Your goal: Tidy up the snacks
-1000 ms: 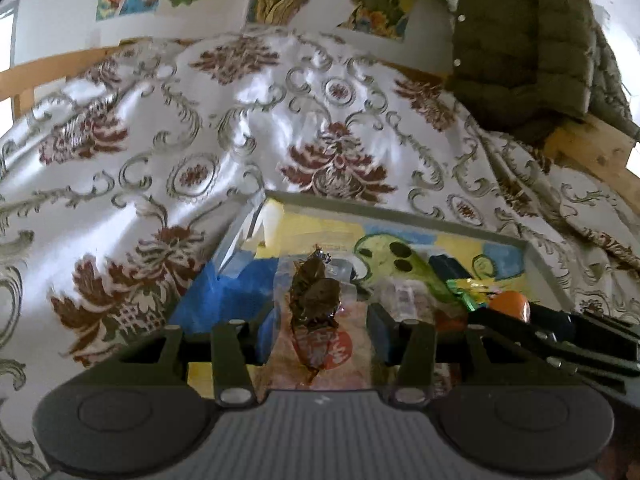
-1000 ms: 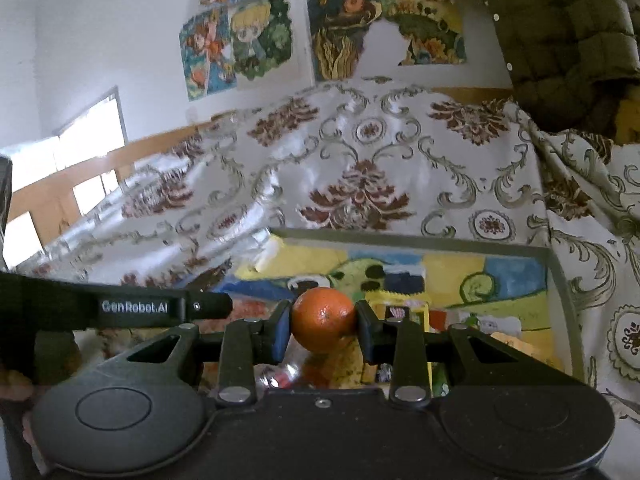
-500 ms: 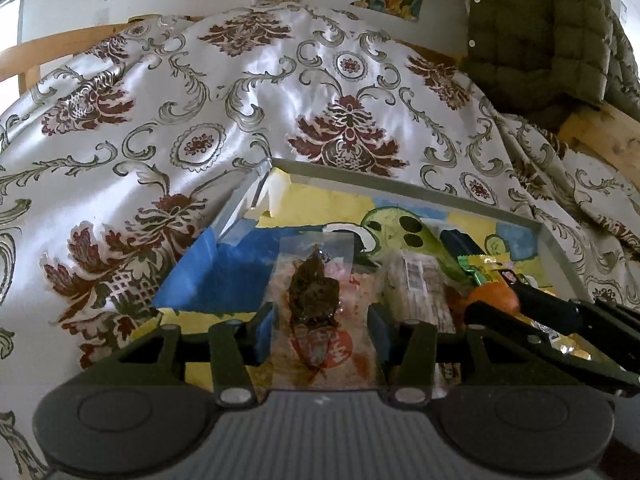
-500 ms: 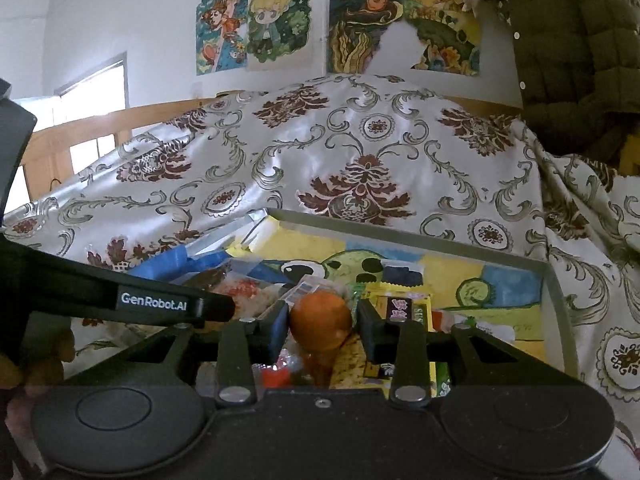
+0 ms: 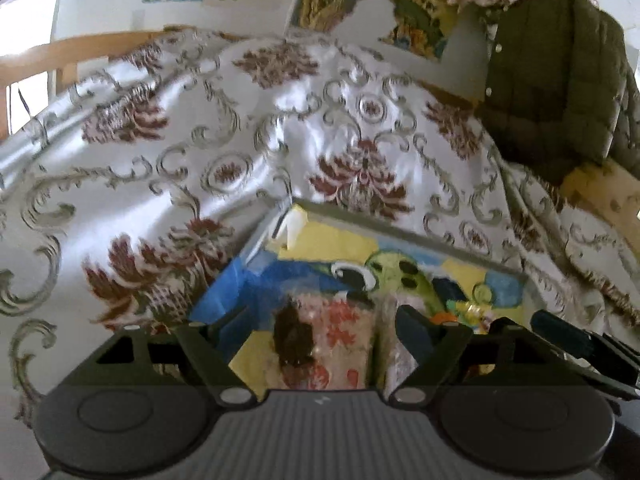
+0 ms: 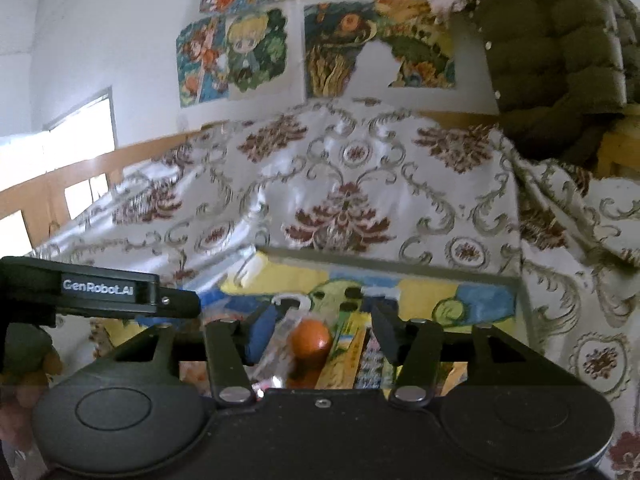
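Black gripper [image 6: 324, 320], silver screws, GenRobot.AI marking

Daylit, window [image 6: 80, 128] glare at left, motion blur, fisheye-warped edges, dark corners

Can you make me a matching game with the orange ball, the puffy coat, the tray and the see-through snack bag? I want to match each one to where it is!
Things:
1. orange ball
2. puffy coat
3. tray
4. see-through snack bag

Places:
A. resting on the patterned cloth
B. between the left gripper's open jaws
C. hanging at upper right
D. between the right gripper's open jaws

Pairs: 1-D, 2-C, 3-A, 4-B
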`<state>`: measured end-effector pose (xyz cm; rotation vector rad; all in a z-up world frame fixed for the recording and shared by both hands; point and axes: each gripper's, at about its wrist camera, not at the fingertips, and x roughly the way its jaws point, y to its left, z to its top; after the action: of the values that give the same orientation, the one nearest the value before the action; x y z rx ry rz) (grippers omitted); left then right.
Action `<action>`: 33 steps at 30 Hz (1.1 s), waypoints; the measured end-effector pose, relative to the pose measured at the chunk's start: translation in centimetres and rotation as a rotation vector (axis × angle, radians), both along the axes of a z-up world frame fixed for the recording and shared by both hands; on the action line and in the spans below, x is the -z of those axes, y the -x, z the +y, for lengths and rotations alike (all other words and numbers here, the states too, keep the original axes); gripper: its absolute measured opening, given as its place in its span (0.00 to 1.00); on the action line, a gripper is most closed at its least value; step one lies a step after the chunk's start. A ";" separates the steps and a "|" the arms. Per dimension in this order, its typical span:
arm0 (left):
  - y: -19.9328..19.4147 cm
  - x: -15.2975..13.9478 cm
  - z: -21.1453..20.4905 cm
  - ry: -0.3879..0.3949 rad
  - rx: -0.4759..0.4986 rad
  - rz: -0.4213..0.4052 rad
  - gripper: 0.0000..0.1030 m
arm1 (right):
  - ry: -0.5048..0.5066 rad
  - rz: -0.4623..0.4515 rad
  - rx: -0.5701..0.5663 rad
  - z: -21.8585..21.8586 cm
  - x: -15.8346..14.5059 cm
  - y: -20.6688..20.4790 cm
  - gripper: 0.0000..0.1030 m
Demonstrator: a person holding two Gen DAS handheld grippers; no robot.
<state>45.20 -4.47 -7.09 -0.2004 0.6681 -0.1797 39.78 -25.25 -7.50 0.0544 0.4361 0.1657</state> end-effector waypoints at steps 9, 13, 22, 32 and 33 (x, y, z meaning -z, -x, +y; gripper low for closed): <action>2.6 -4.5 0.0 -0.001 -0.047 -0.095 1.00 | -0.077 -0.068 0.068 -2.0 -4.2 2.1 0.90; 4.1 -6.4 0.2 -0.004 -0.068 -0.130 1.00 | -0.108 -0.086 0.083 -2.9 -5.9 3.3 0.96; 7.8 -9.8 0.4 -0.013 -0.120 -0.187 1.00 | -0.114 -0.157 0.086 -3.2 -9.6 6.8 0.99; 13.3 -11.8 0.8 -0.041 -0.153 -0.240 1.00 | -0.139 -0.184 0.099 -3.1 -11.9 11.5 0.99; 13.8 -11.9 0.9 -0.043 -0.156 -0.240 1.00 | -0.139 -0.185 0.100 -3.1 -12.1 12.0 0.99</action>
<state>31.44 -3.58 4.76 -0.1854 0.4147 -0.0386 27.77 -28.39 4.60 0.1958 0.2362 0.1016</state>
